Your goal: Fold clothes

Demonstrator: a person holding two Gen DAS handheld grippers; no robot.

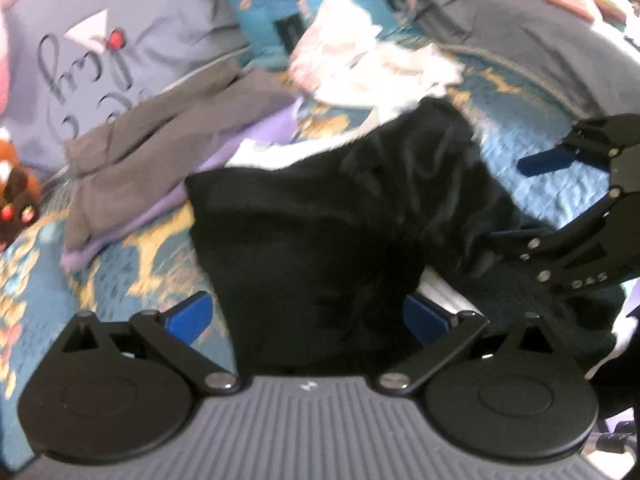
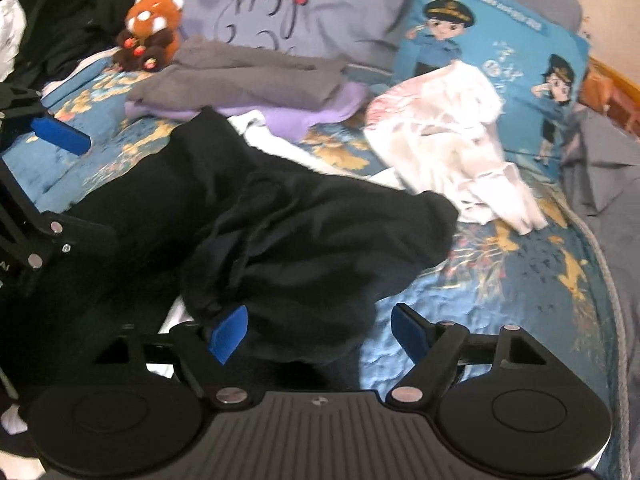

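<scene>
A black garment (image 1: 320, 220) lies crumpled on the blue patterned bedspread (image 1: 120, 272). My left gripper (image 1: 308, 316) is open, its blue pads (image 1: 192, 316) on either side of the garment's near edge. At the right of that view my right gripper (image 1: 508, 200) is open at the garment's side. In the right wrist view the right gripper (image 2: 318, 330) stands open with a fold of the black garment (image 2: 300, 220) between its fingers. At the left edge of this view is one blue pad (image 2: 60, 134) of the left gripper.
A folded grey garment (image 2: 240, 76) lies on a purple one behind the black cloth. A white garment (image 2: 448, 128) is heaped against a blue cartoon pillow (image 2: 500, 52). A lilac pillow (image 2: 280, 8), a plush toy (image 2: 148, 32) and a grey sheet (image 2: 600, 160) border the bed.
</scene>
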